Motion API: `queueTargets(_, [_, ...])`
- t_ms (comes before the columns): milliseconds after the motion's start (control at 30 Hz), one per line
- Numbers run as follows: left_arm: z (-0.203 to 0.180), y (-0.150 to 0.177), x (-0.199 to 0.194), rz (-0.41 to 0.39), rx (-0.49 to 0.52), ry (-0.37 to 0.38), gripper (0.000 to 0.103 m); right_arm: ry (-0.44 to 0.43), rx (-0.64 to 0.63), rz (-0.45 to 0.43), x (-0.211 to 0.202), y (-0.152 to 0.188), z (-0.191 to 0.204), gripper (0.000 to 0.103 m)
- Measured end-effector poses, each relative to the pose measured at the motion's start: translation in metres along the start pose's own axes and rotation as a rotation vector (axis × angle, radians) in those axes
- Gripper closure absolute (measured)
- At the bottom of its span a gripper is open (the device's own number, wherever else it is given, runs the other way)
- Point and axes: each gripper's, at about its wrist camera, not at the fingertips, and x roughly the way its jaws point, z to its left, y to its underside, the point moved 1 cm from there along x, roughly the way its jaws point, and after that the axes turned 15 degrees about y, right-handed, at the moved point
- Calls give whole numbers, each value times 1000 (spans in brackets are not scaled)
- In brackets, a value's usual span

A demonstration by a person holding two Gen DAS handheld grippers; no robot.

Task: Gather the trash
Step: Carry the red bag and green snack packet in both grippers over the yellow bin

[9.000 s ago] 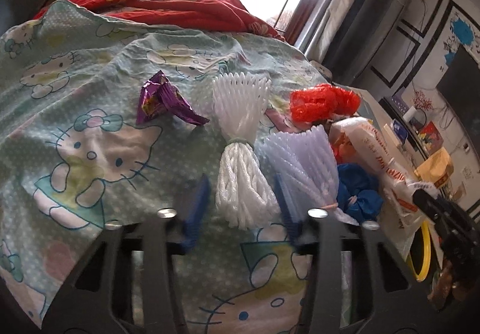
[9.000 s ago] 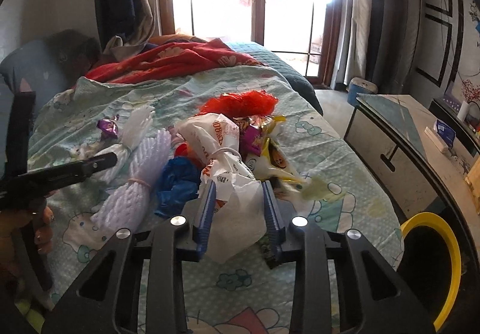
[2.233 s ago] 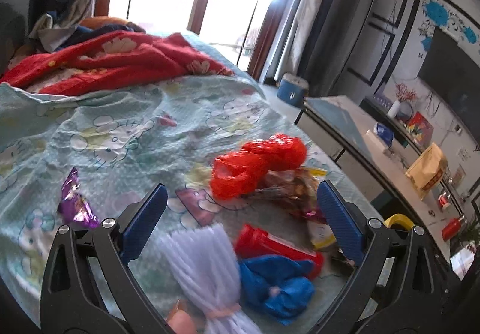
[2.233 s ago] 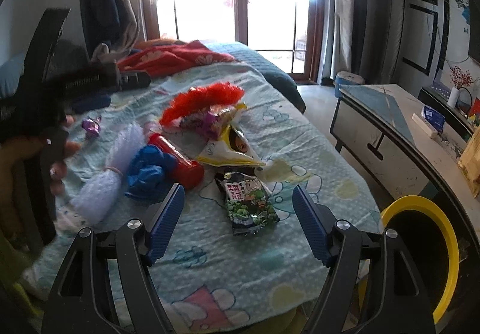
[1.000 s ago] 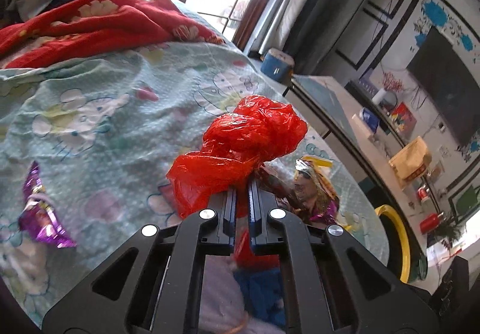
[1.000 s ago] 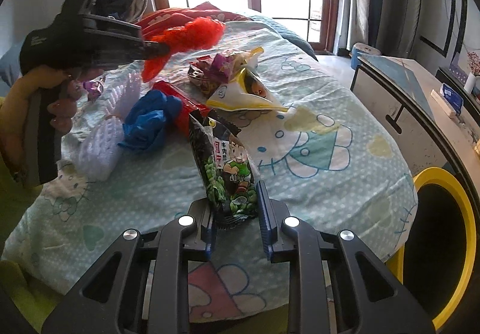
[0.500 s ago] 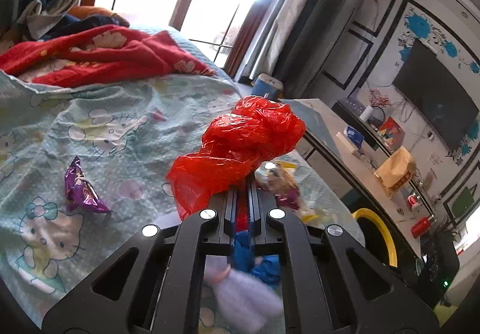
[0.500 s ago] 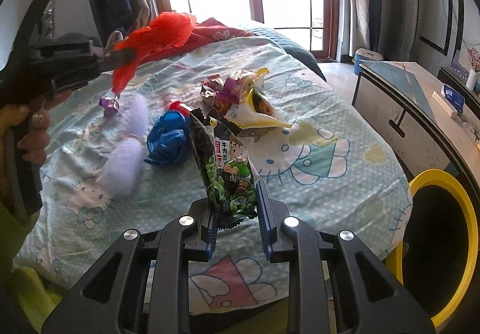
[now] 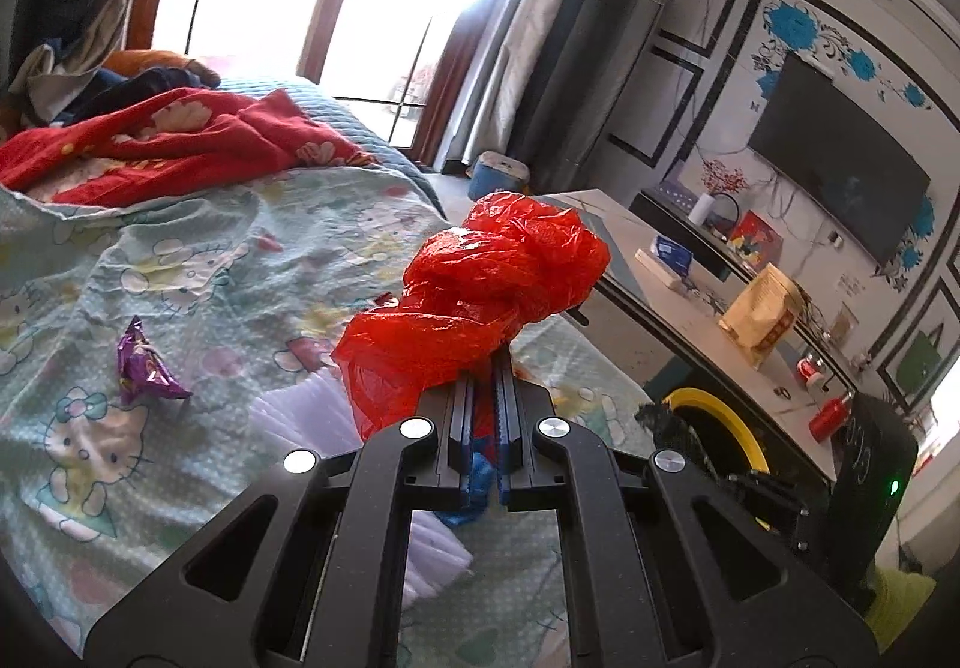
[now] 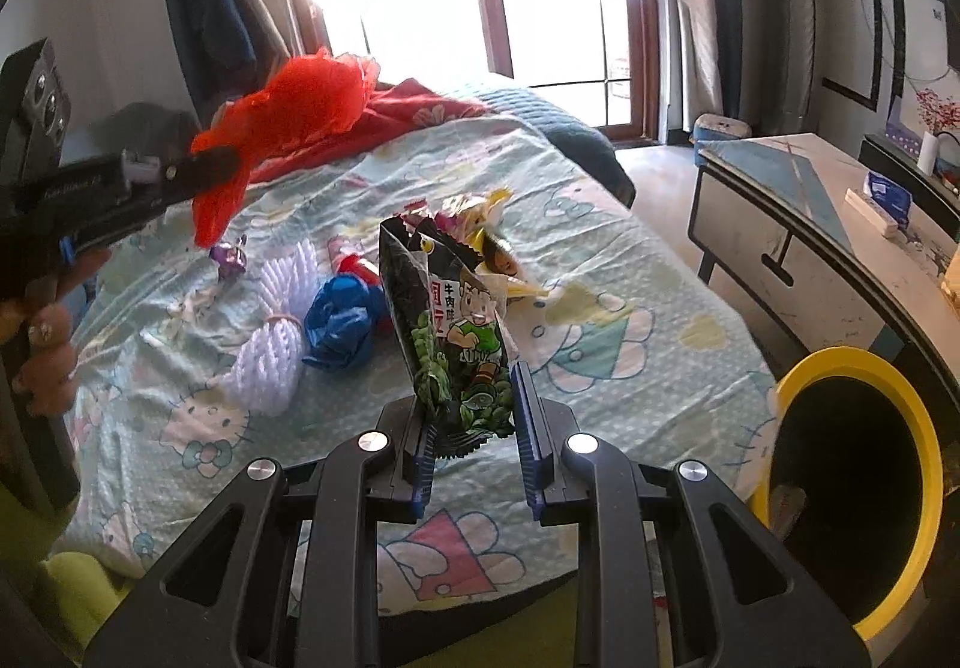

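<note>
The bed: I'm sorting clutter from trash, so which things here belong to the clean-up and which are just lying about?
Part of the job:
red plastic bag, in the left gripper
snack packet, in the right gripper
purple wrapper
blue bag
white foam net
yellow-rimmed bin

Just lying about:
red blanket
television

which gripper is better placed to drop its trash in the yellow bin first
Right, likely. The right hand-held gripper grips the green snack packet beside the yellow-rimmed bin; the left one's red plastic bag is farther away.
</note>
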Motion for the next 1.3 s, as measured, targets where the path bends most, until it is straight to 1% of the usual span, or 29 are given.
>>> queueTargets(300, [-28, 11, 5, 25, 44, 32, 101, 29, 51, -27, -17, -4, -24, 81])
queueTargets(667, [-54, 30, 24, 85, 98, 65, 101, 77, 114, -43, -31, -4, -59, 81])
queueTargets(1300, [-103, 61, 71, 206, 203, 128, 101, 208, 292, -57, -41, 5, -145, 81])
